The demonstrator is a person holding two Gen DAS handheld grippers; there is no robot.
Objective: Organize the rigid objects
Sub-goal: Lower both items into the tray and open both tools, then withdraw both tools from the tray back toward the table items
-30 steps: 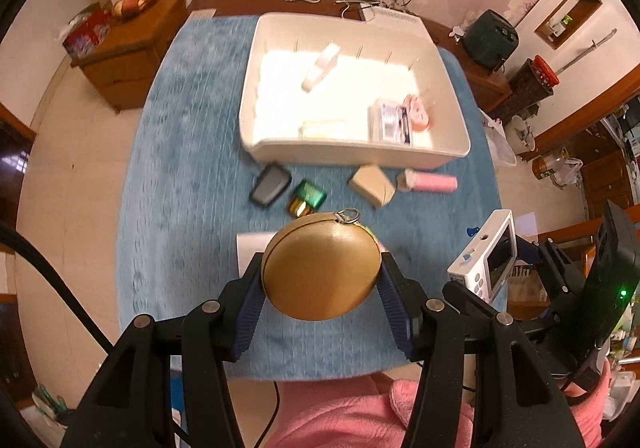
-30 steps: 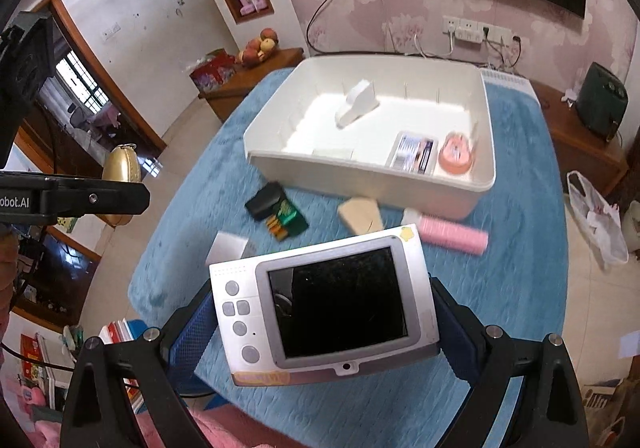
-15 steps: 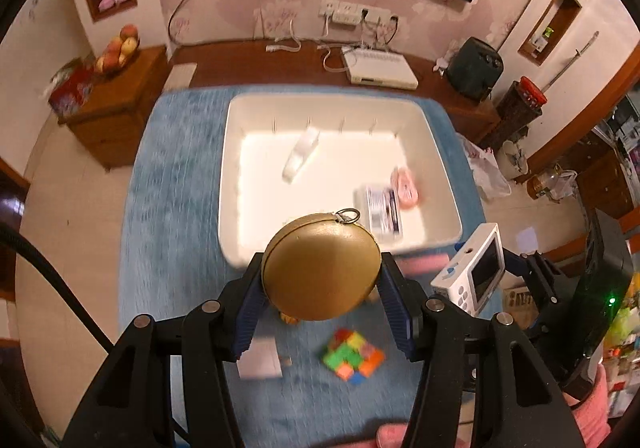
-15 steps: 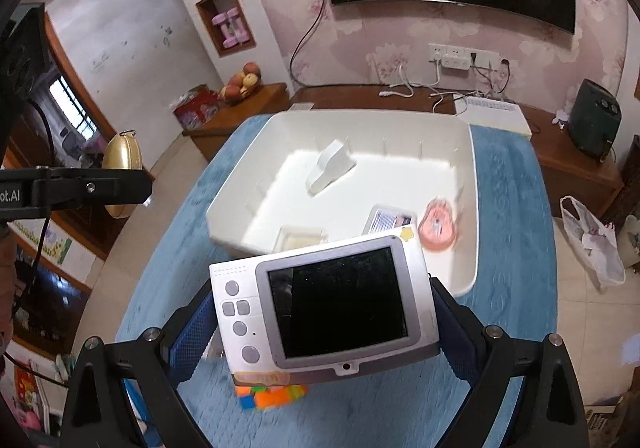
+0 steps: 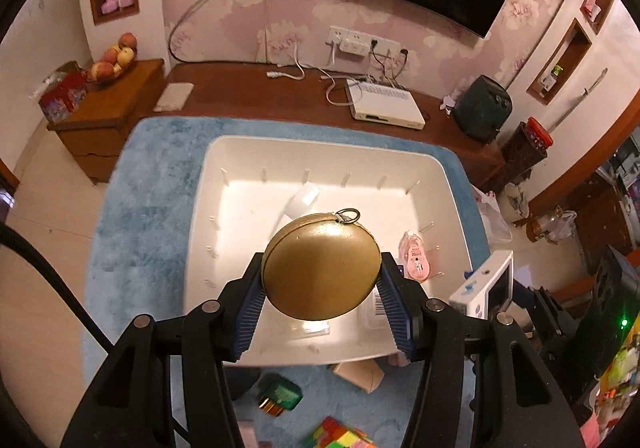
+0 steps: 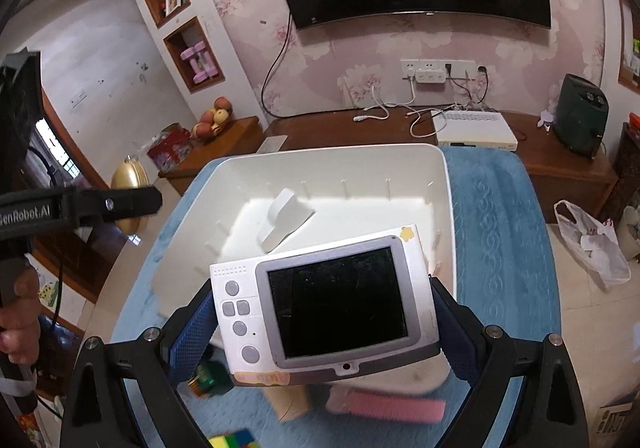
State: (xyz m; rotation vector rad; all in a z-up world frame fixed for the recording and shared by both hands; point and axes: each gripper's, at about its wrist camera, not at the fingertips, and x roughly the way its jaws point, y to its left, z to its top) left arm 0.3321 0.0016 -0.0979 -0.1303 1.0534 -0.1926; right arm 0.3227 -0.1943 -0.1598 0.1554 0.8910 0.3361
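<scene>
Left wrist view shows my left gripper [image 5: 322, 288] pinching a round gold case [image 5: 321, 266], hanging over the near half of the white bin [image 5: 200, 208] on the blue surface [image 5: 140, 184]. My right gripper [image 6: 320, 332] clamps a white handheld screen [image 6: 326, 306] by its short ends, long axis across the jaws, above the bin's near right corner. Both loads hide the bin floor beneath; a pink item [image 5: 416, 257] shows only partly.

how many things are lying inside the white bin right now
At least 4 in the white bin: white block at the back, pink item right, barcoded box and clear case in front; others may be hidden.
</scene>
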